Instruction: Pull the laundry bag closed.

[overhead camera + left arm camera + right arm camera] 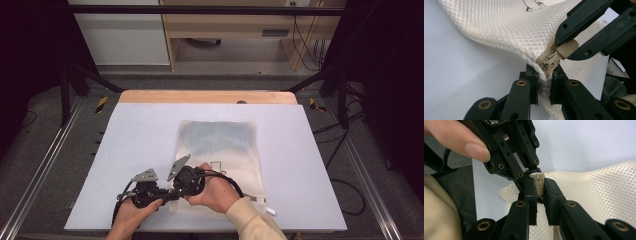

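Observation:
A cream mesh bag [220, 142] lies flat on the white table [135, 135], with bluish contents showing through its far half. At its near left corner both grippers meet. My left gripper [544, 76] is shut on the mesh fabric [506, 27] just below the beige zipper slider [551, 61]. My right gripper [539, 187] is shut on the beige zipper pull [539, 185], which also appears as a tab [568, 48] between its jaws in the left gripper view. In the high view the left gripper [161, 194] and right gripper [179, 189] sit close together, each held in a hand.
A small white tag [268, 210] sticks out at the bag's near right corner. A wooden strip [205, 96] runs along the table's far edge. Black frame posts [65, 85] and cables [345, 150] flank the table, and a wooden cabinet [225, 25] stands beyond it.

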### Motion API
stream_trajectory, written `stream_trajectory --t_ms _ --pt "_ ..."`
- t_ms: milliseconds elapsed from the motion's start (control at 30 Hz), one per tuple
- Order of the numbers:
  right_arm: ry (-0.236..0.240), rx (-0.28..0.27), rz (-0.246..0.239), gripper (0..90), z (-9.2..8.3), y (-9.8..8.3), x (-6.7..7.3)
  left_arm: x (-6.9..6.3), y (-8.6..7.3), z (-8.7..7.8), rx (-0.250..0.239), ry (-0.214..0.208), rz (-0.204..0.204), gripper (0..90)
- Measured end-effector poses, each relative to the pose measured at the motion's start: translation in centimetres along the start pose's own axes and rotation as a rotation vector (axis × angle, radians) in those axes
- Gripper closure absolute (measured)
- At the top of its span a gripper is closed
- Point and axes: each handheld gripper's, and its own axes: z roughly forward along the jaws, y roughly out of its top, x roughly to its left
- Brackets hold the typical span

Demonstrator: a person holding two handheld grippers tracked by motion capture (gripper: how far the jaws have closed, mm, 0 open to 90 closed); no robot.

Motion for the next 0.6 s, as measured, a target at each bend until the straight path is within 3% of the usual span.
stream_trajectory --t_ms 267,600 --pt "-0.019 0.026 -0.036 82.2 0.01 -0.08 0.1 -0.03 0.05 -0.05 0.001 0.004 0.0 80.9" --pt "-0.024 0.039 -0.041 82.3 0.08 -0.24 0.21 -0.14 0.15 -0.09 0.008 0.011 -0.001 81.4"
